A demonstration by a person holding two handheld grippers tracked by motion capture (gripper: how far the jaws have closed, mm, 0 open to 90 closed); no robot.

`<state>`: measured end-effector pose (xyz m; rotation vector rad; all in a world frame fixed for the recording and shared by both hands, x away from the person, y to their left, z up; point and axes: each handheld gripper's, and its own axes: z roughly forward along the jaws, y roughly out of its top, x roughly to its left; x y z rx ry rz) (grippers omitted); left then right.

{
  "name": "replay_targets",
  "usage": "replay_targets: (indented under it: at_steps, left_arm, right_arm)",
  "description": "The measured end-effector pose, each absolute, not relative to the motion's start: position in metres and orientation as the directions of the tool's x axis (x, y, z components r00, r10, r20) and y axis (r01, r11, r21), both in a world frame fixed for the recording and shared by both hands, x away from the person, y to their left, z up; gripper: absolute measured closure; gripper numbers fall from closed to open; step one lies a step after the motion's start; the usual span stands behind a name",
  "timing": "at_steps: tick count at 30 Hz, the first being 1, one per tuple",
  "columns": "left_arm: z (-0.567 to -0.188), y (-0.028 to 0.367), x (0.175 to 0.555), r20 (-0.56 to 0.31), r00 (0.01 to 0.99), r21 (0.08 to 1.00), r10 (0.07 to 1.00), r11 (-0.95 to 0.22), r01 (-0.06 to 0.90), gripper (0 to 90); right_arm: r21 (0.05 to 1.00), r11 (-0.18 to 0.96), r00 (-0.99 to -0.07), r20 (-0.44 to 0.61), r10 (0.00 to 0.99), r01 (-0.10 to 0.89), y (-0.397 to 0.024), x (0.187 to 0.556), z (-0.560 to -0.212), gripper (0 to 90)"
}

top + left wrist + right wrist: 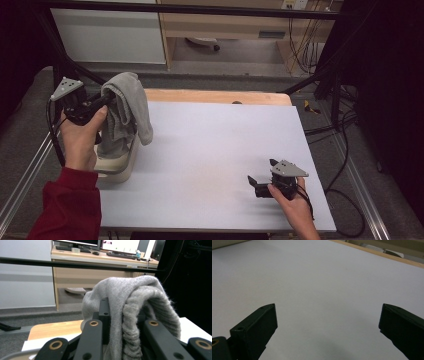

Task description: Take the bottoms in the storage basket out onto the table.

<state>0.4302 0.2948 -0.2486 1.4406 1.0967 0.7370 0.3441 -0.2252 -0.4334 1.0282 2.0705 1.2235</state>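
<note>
Grey knit cloth (pixel 126 107): hangs pinched in the left tool (pixel 102 102), at ten o'clock on the bench (pixel 215 145), above a white container (pixel 120 165).
Hidden: cloth covers the left tool's jaw tips and the container's inside.
Right tool (pixel 260 184): jaws spread, nothing between them, low at five o'clock.

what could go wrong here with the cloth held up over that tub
The left gripper is shut on one fold of the grey cloth; most of it hangs loose, so it may slip free if lifted further. Its lower end still trails into the white tub at the table's left edge, so a snag could tip or drag the tub off. The right gripper, jaws open, rests far away, too far to catch either.
</note>
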Motion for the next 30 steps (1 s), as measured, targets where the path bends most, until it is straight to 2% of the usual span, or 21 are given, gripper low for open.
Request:
replay_targets:
  at_steps: [12, 30]
  left_arm:
    - [-0.227, 0.278, 0.436, -0.128, 0.400, 0.975, 0.907, 0.042, 0.217, 76.3]
    - [-0.231, 0.237, 0.449, -0.114, 0.463, 0.970, 0.879, -0.002, 0.242, 76.4]
  right_arm:
    - [0.891, 0.303, -0.579, -0.058, 0.813, 0.337, -0.226, 0.342, -0.431, 2.2]
    - [0.890, 0.302, -0.578, -0.055, 0.814, 0.341, -0.227, 0.343, -0.432, 2.2]
